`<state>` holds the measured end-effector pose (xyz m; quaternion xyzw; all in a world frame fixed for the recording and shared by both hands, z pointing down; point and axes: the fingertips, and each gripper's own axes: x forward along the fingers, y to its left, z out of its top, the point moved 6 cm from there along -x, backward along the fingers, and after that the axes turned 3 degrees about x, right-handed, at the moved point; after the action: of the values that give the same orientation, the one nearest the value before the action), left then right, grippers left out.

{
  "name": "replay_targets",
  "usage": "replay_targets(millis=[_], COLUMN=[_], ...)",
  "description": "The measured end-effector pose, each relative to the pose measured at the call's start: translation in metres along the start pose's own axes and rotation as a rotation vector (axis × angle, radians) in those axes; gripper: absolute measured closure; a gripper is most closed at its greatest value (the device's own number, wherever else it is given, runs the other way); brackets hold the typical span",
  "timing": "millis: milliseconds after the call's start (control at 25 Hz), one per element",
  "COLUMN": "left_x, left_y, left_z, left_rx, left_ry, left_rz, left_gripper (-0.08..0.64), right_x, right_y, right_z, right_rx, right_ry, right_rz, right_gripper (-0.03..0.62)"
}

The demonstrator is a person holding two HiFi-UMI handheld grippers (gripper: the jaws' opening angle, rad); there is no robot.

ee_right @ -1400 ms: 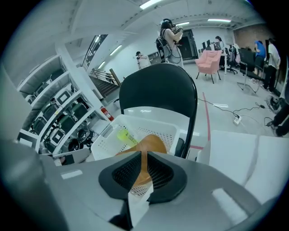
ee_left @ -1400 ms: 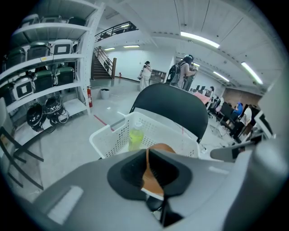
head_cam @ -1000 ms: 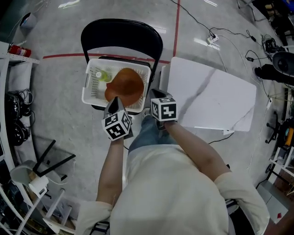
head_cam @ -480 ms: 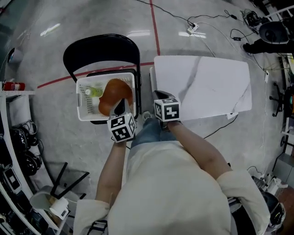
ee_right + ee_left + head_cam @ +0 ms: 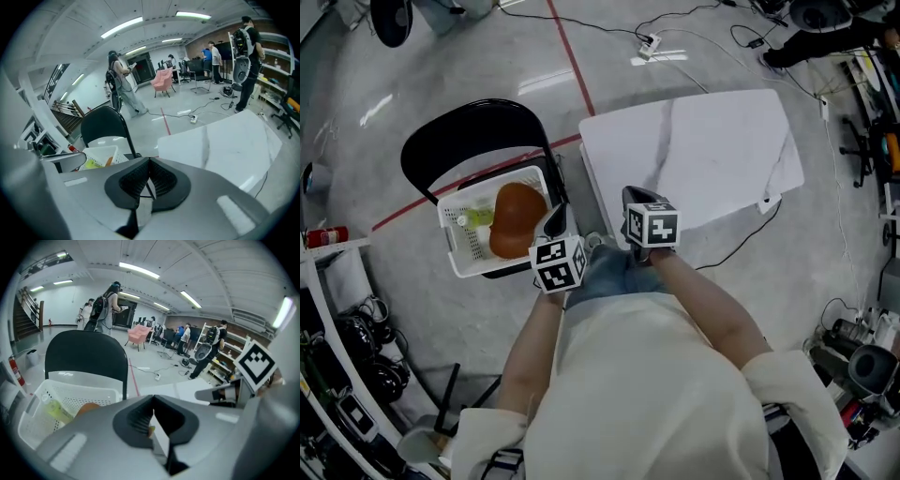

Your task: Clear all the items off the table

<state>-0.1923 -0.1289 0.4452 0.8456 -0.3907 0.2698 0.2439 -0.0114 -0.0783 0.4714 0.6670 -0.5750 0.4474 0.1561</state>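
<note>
Left gripper [image 5: 554,221]: jaws pressed together with nothing between them, held low in front of the person, just beside the near right corner of the basket [image 5: 450,234]. Right gripper [image 5: 634,197]: same, closed and empty, at the near left corner of the table [image 5: 712,141]. The basket sits on the seat of a black chair [image 5: 455,150], just left of the table. Inside it are an orange rounded thing [image 5: 517,216], with a pale green bottle [image 5: 476,218] beside it; what the orange thing is cannot be told. The table top shows only bare white surface with a grey vein, nothing on it in the head view or the right gripper view. A small patch behind the right gripper is hidden. Judgement: the clearing looks done, with both visible items in the basket and nothing visible left to pick up.
</note>
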Motion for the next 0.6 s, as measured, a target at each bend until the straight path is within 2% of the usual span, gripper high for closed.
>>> replay_targets(millis=[280,600], left_x=[0.009,-0.01], left_y=[-0.034,-0.07], left_z=[-0.006,-0.021], left_rx=[0.007,0.045], left_ry=[0.0,-0.009], left_rz=[-0.057,-0.077], left_gripper=[0.551,0.551], right_x=[-0.018,-0.058], right_y=[-0.032,-0.048], right_z=[-0.01,-0.039], right_rx=[0.047,0.06], right_ry=[-0.018,-0.049], right_rz=[-0.041,-0.044], right_gripper=[0.592,0.592])
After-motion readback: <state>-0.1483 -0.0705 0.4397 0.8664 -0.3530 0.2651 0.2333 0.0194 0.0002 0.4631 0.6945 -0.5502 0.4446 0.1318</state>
